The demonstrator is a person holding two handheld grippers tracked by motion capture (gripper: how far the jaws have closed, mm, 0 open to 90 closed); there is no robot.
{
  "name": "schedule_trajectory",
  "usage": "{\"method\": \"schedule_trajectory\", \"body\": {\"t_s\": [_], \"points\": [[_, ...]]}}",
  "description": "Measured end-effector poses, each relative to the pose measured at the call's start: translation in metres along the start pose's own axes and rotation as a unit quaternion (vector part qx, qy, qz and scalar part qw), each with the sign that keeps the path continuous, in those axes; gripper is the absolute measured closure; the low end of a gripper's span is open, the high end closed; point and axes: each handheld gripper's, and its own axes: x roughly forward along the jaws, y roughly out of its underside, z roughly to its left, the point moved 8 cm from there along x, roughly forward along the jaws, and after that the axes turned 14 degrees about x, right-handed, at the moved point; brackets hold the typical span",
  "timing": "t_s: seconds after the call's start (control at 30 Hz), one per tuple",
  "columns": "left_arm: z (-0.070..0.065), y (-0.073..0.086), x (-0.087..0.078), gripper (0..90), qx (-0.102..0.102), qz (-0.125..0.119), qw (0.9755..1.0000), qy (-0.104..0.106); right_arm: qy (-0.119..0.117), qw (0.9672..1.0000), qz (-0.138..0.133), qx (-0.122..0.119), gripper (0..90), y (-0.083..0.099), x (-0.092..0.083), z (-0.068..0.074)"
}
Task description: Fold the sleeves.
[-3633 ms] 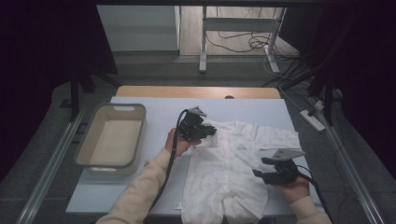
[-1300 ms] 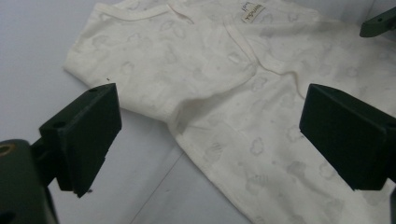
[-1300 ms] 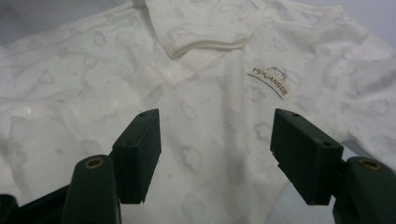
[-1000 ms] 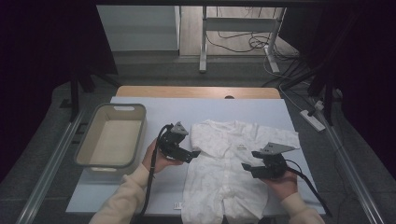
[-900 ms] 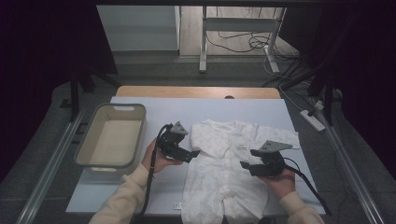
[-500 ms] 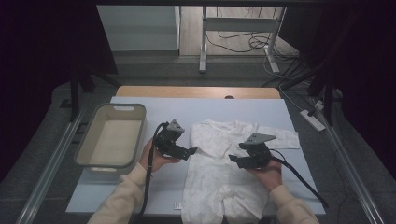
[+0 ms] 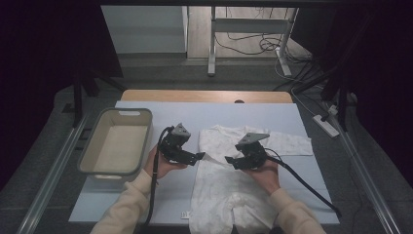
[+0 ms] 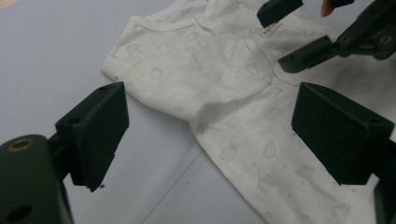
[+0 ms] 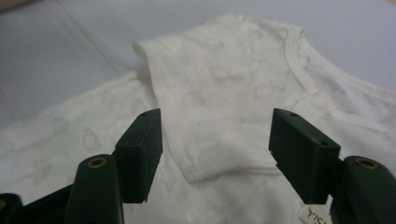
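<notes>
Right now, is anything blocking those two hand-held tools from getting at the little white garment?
Nothing visible does. The garment lies flat on the table, the left tool open at its edge and the right tool open just above it. The basket sits off to the side.

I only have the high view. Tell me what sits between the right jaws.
Observer: The folded sleeve cuff of the white garment. The right gripper is open, not pressing on it, though its jaws have just been closing a little.
Operator: Now check the left jaws.
Observer: The left gripper is open too, over the garment's underarm edge and bare table.
Operator: Report any tag.
Observer: A small label lies beside one right jaw.
</notes>
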Motion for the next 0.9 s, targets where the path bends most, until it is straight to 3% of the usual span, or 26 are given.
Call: {"method": "schedule_trajectory", "body": {"t_s": [0.07,0.27,0.9], "points": [[0.0,0.0,0.0,11.7,-0.001,-0.001,1.0,0.0,0.009,0.9998,0.013,-0.01,38.1,0.006,0.004,0.0],[0.001,0.001,-0.001,11.9,-0.007,-0.002,1.0,0.004,0.004,0.9992,0.031,-0.025,45.0,0.014,0.009,0.004],[0.004,0.004,0.0,12.5,-0.011,0.01,0.9999,0.001,0.011,0.9984,0.049,-0.026,63.5,0.022,0.021,0.003]]}}
